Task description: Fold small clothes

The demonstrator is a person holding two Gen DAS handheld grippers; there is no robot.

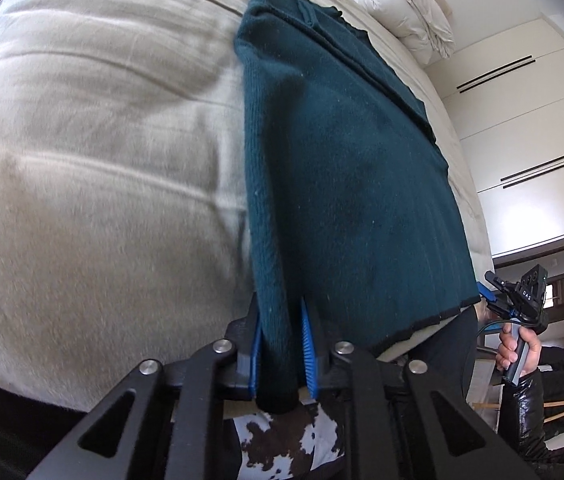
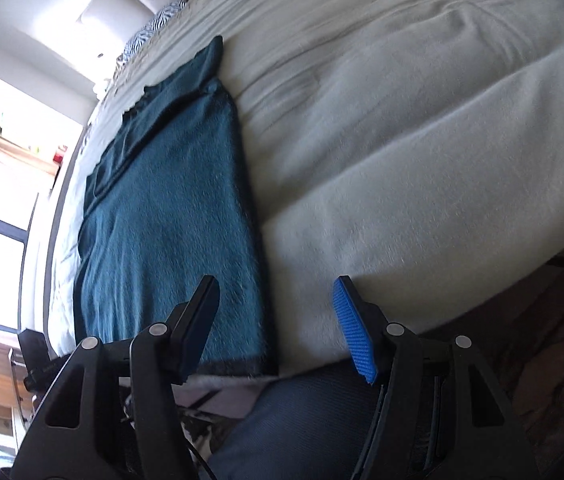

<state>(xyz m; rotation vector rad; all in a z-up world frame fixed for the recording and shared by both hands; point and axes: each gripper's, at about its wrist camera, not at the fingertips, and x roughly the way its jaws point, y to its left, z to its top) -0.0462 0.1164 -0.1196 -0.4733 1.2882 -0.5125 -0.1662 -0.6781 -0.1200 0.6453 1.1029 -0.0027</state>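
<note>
Left wrist view, left tool (image 1: 282, 344) pinching teal sweater (image 1: 341, 160), cream bed (image 1: 82, 160)

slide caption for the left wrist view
Left tongs pinch the near corner of a dark teal sweater lying on a cream bed cover.
</note>
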